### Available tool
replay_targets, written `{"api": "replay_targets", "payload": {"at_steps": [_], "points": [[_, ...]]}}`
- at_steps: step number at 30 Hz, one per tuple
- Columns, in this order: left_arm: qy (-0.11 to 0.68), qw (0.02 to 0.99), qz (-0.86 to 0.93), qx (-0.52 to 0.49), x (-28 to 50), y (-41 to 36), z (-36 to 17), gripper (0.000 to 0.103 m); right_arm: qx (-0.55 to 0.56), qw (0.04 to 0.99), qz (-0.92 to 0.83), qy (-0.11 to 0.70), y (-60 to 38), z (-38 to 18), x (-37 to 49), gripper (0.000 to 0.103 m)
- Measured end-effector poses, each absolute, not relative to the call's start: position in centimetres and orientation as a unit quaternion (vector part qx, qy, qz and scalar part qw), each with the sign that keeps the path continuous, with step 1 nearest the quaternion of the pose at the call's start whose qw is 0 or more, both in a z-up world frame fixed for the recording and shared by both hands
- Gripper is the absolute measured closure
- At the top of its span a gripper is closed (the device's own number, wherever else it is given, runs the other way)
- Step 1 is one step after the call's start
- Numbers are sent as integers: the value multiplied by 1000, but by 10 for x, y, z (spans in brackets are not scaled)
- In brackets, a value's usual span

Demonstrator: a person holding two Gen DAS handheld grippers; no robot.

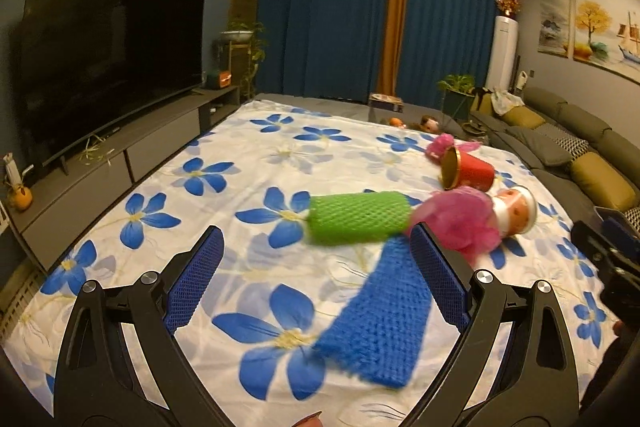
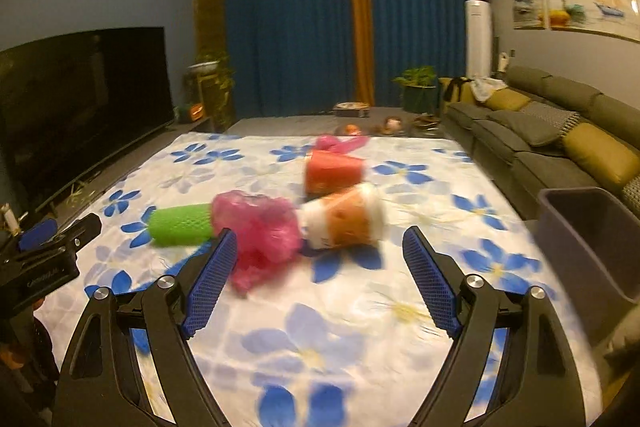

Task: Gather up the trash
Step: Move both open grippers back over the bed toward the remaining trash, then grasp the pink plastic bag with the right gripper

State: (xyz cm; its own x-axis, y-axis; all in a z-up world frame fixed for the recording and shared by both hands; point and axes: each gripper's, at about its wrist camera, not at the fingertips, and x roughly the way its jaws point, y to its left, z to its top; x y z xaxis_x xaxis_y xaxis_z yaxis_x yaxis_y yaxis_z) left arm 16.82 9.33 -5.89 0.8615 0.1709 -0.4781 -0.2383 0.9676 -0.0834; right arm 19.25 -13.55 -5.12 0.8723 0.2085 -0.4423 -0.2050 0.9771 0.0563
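Both grippers hang over the flower-print sheet (image 1: 248,163) with nothing in them: left gripper (image 1: 316,247) jaws wide apart, right gripper (image 2: 316,247) jaws wide apart too. The trash sits in a loose cluster mid-sheet: green foam net sleeve (image 1: 358,221) lying on its side, blue foam net (image 1: 378,319) flat just in front of it and between the left fingers' line of sight, crumpled pink plastic bag (image 2: 260,231) touching the green sleeve's end, a tipped white-and-orange cup (image 2: 344,217) beside the bag, a tipped red cup (image 2: 330,173) further back, another pink scrap (image 2: 338,145) behind that. My read: the left is lined up for the blue net, the right for the bag or cup, hence the wide jaws ahead of a pick. A grey bin (image 2: 588,239) stands at the sheet's right edge, likely the drop target, near the right gripper. Open sheet all round the cluster, so approach is free; the TV unit (image 1: 120,163) bounds the left side, the sofa (image 2: 560,131) the right. The bag overlaps the sleeve, so there's a risk of dragging both.
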Motion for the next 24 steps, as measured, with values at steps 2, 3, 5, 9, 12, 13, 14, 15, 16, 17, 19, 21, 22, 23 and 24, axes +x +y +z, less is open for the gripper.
{"api": "replay_targets", "payload": {"at_steps": [2, 3, 5, 9, 12, 13, 14, 15, 16, 17, 19, 21, 22, 23, 24], "points": [[239, 962, 111, -69, 173, 99, -58, 10, 1, 964, 116, 238, -126, -55, 204, 24], [237, 962, 113, -69, 175, 102, -58, 10, -1, 962, 120, 244, -119, -59, 212, 26], [232, 963, 120, -66, 179, 107, -57, 10, -4, 960, 126, 252, -109, -63, 224, 28], [230, 961, 134, -70, 188, 119, -57, 10, -5, 955, 133, 265, -92, -71, 247, 31], [236, 960, 131, -75, 191, 124, -60, 10, -10, 952, 135, 274, -82, -79, 261, 36], [236, 960, 129, -74, 191, 124, -61, 10, -11, 951, 137, 278, -79, -82, 265, 38], [237, 960, 127, -73, 191, 124, -62, 11, -11, 949, 138, 283, -78, -84, 269, 43], [238, 961, 125, -71, 192, 123, -63, 11, -13, 947, 139, 289, -75, -86, 273, 48], [239, 961, 123, -71, 192, 123, -63, 10, -14, 946, 141, 291, -74, -88, 275, 51], [239, 961, 121, -70, 192, 123, -64, 10, -16, 945, 142, 294, -72, -90, 278, 59], [239, 961, 118, -70, 192, 123, -65, 10, -19, 943, 146, 299, -69, -92, 281, 74], [241, 961, 115, -70, 192, 122, -66, 10, -22, 942, 150, 301, -69, -93, 281, 84], [241, 961, 114, -69, 192, 122, -66, 10, -22, 942, 151, 299, -70, -93, 280, 86], [242, 961, 113, -69, 192, 122, -67, 10, -23, 943, 151, 296, -70, -93, 279, 89], [242, 961, 112, -69, 191, 121, -67, 11, -23, 944, 151, 292, -71, -91, 277, 90]]}}
